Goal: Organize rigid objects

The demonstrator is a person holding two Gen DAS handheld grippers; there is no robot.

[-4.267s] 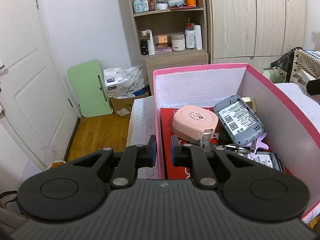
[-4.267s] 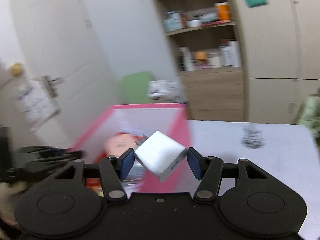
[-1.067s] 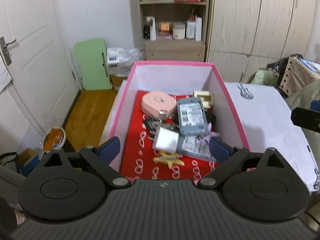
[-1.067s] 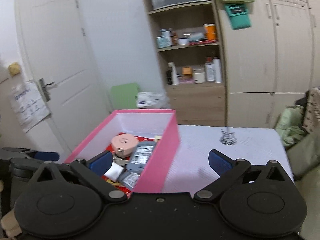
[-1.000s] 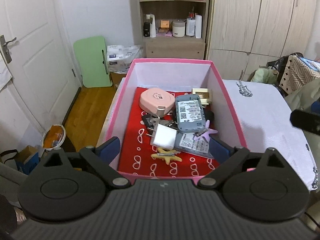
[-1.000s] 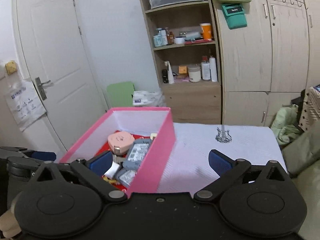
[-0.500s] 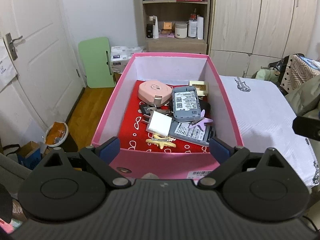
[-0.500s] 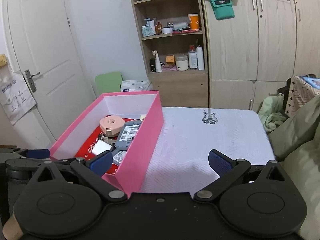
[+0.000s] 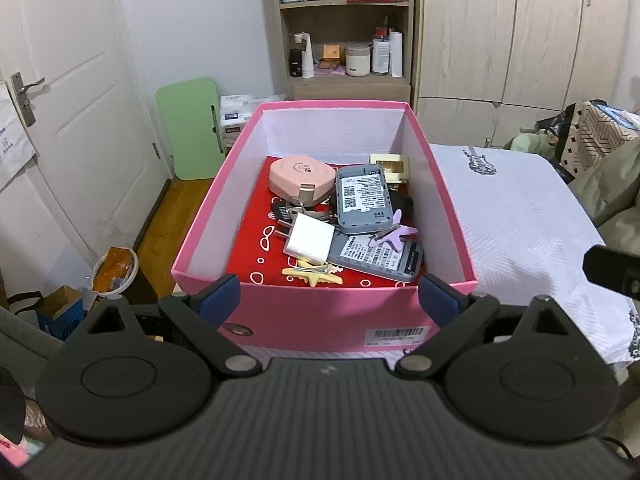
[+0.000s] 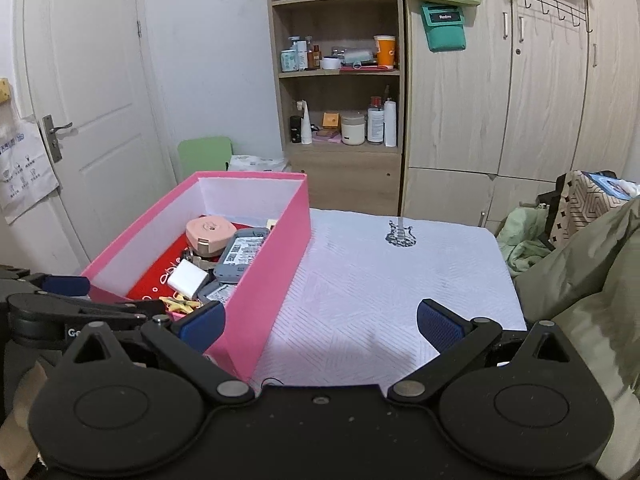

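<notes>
The white charger [image 9: 309, 239] is now seen lying in the pink box [image 9: 324, 312] — released. Both hand-held grippers — left [image 9: 329, 300], right [image 10: 320, 323] — are drawn back, spread, empty; sorting is judged nearly complete.

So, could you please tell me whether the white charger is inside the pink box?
Inside. The white charger lies on the red lining within the pink box, beside the keys.

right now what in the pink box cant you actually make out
- Keys, left wrist view: mostly covered by the white charger and pink case.
- Lower grey device: top hidden under the upper grey device and purple clip; label print too small.
- Pink box, right wrist view: its near wall hides the floor's right side.
</notes>
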